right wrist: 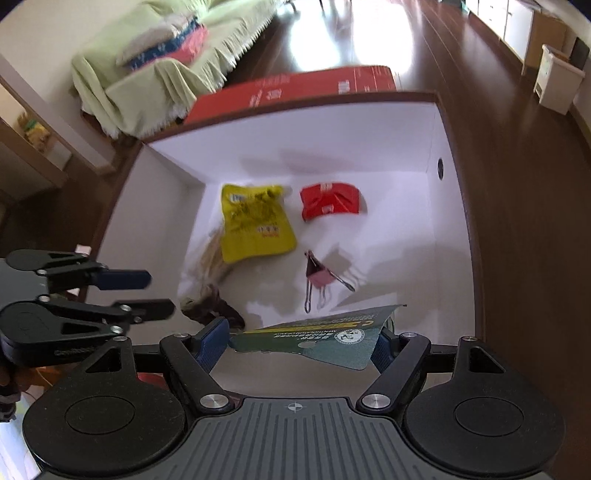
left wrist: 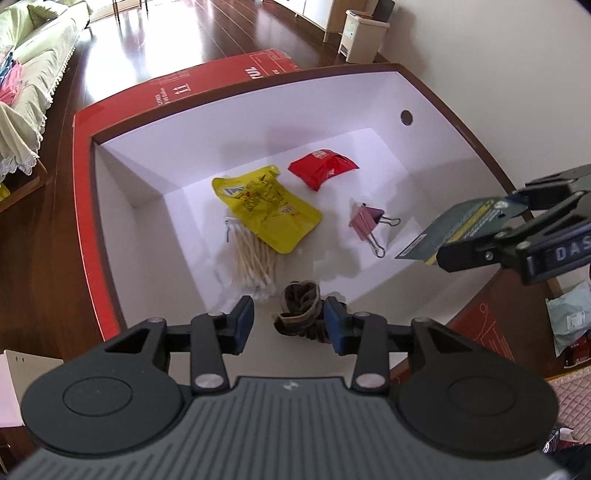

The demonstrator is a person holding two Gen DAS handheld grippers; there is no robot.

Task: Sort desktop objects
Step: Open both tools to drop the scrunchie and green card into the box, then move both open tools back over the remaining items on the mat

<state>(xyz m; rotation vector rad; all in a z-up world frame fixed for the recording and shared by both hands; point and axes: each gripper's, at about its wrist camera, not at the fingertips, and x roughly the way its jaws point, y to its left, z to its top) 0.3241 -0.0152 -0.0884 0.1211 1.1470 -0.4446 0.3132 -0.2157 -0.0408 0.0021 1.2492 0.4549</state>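
An open box (left wrist: 258, 110) with white inner walls holds a yellow packet (left wrist: 266, 210), a red packet (left wrist: 321, 168), a pink binder clip (left wrist: 365, 221), a bag of cotton swabs (left wrist: 255, 258) and a brown bundle of bands (left wrist: 301, 306). My left gripper (left wrist: 290, 315) hangs open just above the brown bundle, one blue pad on each side of it. At the box's right side my right gripper (right wrist: 299, 343) is shut on a dark green card packet (right wrist: 314, 339), held across its width above the box floor. The right wrist view shows the left gripper (right wrist: 147, 295) open.
The box's red flaps (left wrist: 85, 184) fold outward over a dark wood floor (left wrist: 166, 37). A sofa under a green cover (right wrist: 166, 66) stands to the far left. A white bin (left wrist: 364, 35) is near the wall at the back right.
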